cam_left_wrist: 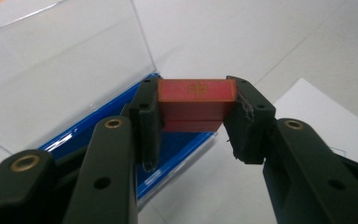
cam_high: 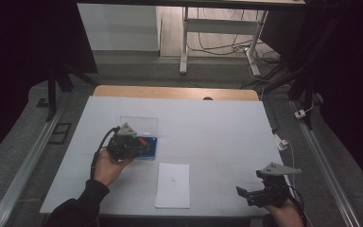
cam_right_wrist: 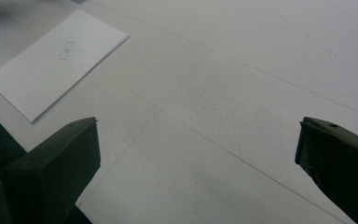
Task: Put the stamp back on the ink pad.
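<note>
Red block (cam_left_wrist: 196, 100) gripped across its long axis in left tongs (cam_left_wrist: 193, 116), just above blue tray (cam_left_wrist: 177, 149) of open clear case (cam_high: 139, 125); right tongs (cam_right_wrist: 198, 154) open, empty, well apart beyond paper (cam_high: 172, 185).

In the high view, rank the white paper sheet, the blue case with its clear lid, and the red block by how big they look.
1. White paper sheet, though it lies nearer the camera.
2. Blue case with its clear lid, partly hidden by the left gripper.
3. Red block, far the smallest, held in that gripper.
</note>
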Tool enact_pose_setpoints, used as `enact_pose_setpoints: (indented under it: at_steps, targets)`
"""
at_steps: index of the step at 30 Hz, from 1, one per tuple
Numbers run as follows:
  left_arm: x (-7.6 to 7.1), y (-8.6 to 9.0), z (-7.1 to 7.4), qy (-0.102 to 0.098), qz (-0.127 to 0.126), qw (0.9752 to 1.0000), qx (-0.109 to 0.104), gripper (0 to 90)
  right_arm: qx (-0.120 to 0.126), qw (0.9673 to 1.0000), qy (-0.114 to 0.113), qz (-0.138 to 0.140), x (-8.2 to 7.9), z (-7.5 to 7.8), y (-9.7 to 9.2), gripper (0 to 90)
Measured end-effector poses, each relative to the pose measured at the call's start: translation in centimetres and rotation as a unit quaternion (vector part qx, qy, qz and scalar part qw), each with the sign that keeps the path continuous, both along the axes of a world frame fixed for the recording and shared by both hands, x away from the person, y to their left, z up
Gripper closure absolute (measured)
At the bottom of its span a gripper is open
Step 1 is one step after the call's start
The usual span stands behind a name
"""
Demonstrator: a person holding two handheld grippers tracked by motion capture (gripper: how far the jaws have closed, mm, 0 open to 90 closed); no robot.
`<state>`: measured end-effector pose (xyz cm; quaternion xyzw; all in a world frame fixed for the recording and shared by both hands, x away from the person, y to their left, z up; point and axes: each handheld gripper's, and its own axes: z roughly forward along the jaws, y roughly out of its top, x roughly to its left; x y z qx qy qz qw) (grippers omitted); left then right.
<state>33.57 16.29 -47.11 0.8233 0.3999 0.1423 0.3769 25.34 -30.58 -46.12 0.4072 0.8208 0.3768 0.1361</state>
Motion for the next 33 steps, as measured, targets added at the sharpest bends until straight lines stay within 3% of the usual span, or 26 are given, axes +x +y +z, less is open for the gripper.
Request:
enact_pose_setpoints:
  at_steps: [15,33]
  targets:
    - [1.8,1.2,-1.0,0.008,0.035,0.9993,0.005,58.2,-0.004,1.0,0.002,0.0,0.0,0.0,0.1,0.0]
    - [2.8,2.2,-2.4,0.015,0.06,0.9979,0.021,58.1,-0.004,1.0,0.002,0.0,0.0,0.0,0.1,0.0]
